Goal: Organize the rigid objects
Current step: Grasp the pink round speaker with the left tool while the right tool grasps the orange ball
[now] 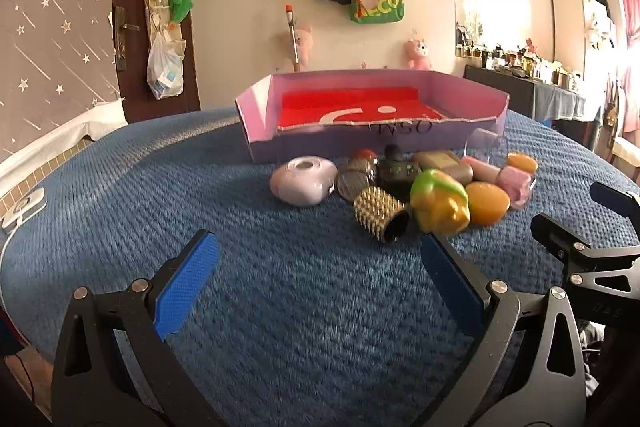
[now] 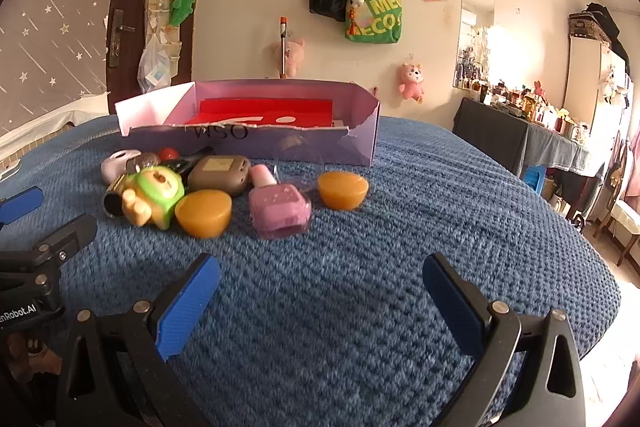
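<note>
A purple cardboard box (image 1: pixel 360 141) (image 2: pixel 256 143) with a red lining stands on the blue blanket. In front of it lies a cluster of small objects: a pale pink heart-shaped case (image 1: pixel 302 180), a gold studded cylinder (image 1: pixel 380 213), a green-and-yellow toy (image 1: pixel 438 201) (image 2: pixel 154 197), two orange pieces (image 1: pixel 486 202) (image 2: pixel 203 213) (image 2: pixel 343 189), a pink bottle (image 2: pixel 278 205) and a brown case (image 2: pixel 218 174). My left gripper (image 1: pixel 320 279) is open, just short of the studded cylinder. My right gripper (image 2: pixel 322 297) is open, nearer than the pink bottle.
The blue knitted blanket (image 2: pixel 360 267) covers the whole surface. The right gripper's fingers (image 1: pixel 592 251) show at the right edge of the left wrist view. A dark dresser (image 2: pixel 520 135) loaded with small items stands at the right; a door (image 1: pixel 156 7) is behind on the left.
</note>
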Demonstrator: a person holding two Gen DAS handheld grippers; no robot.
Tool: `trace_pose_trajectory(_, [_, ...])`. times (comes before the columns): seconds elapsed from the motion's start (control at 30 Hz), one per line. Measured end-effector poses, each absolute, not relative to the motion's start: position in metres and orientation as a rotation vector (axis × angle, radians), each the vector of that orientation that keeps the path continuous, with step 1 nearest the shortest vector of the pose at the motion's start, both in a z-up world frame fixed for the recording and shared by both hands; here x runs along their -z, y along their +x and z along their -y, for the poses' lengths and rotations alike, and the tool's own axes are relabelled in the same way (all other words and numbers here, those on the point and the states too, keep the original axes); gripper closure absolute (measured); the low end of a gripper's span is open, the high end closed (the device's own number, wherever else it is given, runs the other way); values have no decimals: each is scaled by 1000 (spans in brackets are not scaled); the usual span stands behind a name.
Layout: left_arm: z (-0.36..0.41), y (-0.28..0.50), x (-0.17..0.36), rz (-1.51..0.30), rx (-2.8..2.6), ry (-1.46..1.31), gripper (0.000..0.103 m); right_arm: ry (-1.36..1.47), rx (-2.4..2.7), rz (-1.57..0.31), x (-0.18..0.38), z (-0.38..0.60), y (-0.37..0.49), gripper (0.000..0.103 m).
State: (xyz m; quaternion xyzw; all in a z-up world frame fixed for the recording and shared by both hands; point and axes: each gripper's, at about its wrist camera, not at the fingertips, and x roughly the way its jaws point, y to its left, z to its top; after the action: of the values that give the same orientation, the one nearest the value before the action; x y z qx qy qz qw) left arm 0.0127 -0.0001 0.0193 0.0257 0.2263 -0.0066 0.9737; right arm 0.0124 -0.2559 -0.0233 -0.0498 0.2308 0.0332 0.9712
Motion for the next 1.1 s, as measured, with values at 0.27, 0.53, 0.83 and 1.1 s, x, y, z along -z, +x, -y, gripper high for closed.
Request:
trace_pose_trajectory(0.27, [6, 30, -37, -476, 31, 85, 0, -104, -85, -494, 6, 253, 27, 0])
trace_pose_trajectory(0.53, [6, 53, -49, -547, 63, 105, 0, -67, -106, -533, -12, 261, 52, 0])
trace_pose_trajectory(0.83, [2, 71, -48, -654, 110, 96, 0, -3, -119, -657, -21, 274, 87, 0])
trace_pose_trajectory(1.1, [-6, 74, -47, -723, 154, 64, 10, 67, -126, -789, -19, 295, 119, 5])
